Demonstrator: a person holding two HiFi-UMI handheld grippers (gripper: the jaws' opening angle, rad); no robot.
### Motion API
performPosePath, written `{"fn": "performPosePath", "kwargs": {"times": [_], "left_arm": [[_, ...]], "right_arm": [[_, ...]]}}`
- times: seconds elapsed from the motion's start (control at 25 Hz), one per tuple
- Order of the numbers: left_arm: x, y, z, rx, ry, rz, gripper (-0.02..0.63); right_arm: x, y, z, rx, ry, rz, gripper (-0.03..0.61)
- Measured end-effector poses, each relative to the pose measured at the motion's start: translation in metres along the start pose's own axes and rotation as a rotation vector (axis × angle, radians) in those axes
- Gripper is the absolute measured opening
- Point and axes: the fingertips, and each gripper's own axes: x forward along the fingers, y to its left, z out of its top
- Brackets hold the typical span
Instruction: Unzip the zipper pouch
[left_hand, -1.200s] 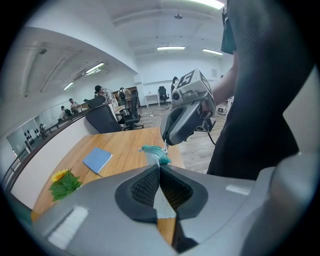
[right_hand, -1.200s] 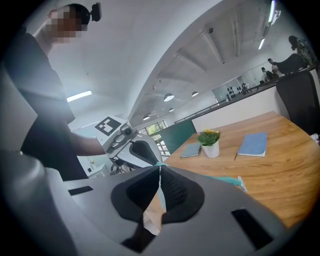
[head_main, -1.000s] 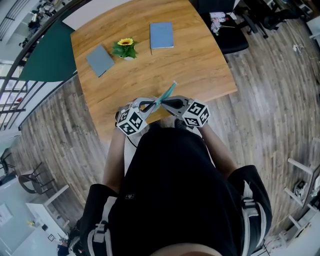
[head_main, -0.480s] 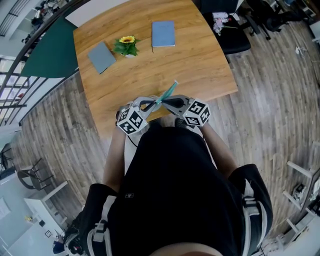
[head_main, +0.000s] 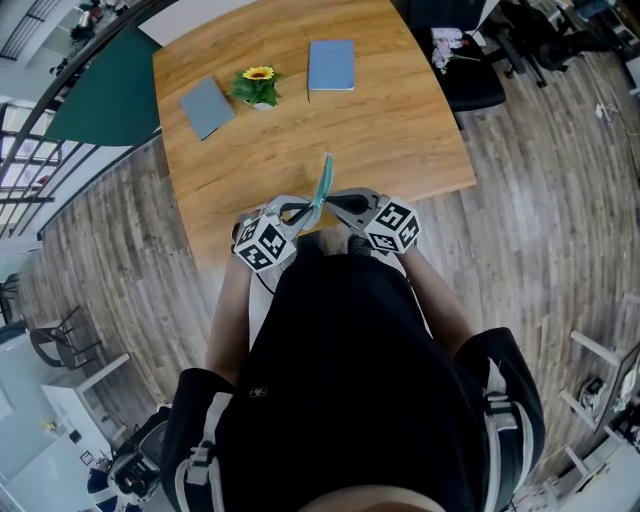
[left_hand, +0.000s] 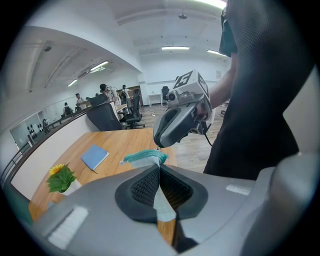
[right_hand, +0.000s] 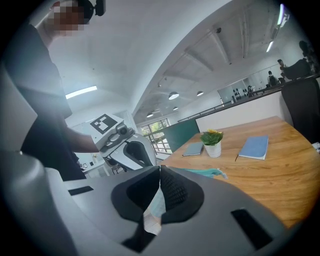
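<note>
A teal zipper pouch (head_main: 323, 180) is held in the air over the near edge of the wooden table (head_main: 400, 130), standing on edge and pointing away from me. My left gripper (head_main: 303, 209) is shut on its near end from the left, and my right gripper (head_main: 331, 204) is shut on it from the right, their tips almost meeting. In the left gripper view the pouch (left_hand: 145, 157) sticks out past the closed pads, with pale fabric pinched between them. In the right gripper view its teal edge (right_hand: 204, 172) shows beyond the closed pads. The zipper pull is hidden.
At the far side of the table stand a small sunflower pot (head_main: 258, 88), a blue notebook (head_main: 331, 65) and a grey notebook (head_main: 207, 107). A black office chair (head_main: 470, 70) stands beyond the table's right corner. Wooden floor surrounds the table.
The free end of the pouch has swung from leaning to the right to pointing nearly straight away from me. Both grippers stay in place, shut on it.
</note>
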Motion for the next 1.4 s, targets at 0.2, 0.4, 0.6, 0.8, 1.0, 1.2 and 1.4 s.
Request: {"fn": "performPosePath", "kwargs": {"times": [0.2, 0.4, 0.6, 0.8, 1.0, 1.2, 1.4], "left_arm": [[0.002, -0.011, 0.004, 0.005, 0.005, 0.001, 0.005], [0.004, -0.024, 0.007, 0.015, 0.010, -0.005, 0.005], [0.006, -0.033, 0.010, 0.011, 0.013, -0.003, 0.005], [0.007, -0.036, 0.013, 0.006, 0.010, 0.005, 0.005], [0.009, -0.038, 0.016, -0.001, 0.011, 0.010, 0.005], [0.011, -0.038, 0.021, -0.008, 0.003, 0.010, 0.005], [0.011, -0.036, 0.025, -0.012, -0.001, 0.007, 0.005]], "right_arm": [[-0.005, 0.002, -0.003, -0.007, -0.002, -0.018, 0.009], [-0.009, 0.003, -0.007, -0.015, -0.006, -0.035, 0.009], [-0.014, 0.004, -0.010, -0.019, -0.005, -0.035, 0.009], [-0.016, 0.003, -0.010, -0.023, -0.009, -0.037, 0.009], [-0.018, 0.001, -0.011, -0.026, -0.006, -0.042, 0.011], [-0.018, -0.004, -0.009, -0.034, -0.005, -0.057, 0.011], [-0.018, -0.010, -0.006, -0.037, -0.005, -0.066, 0.011]]}}
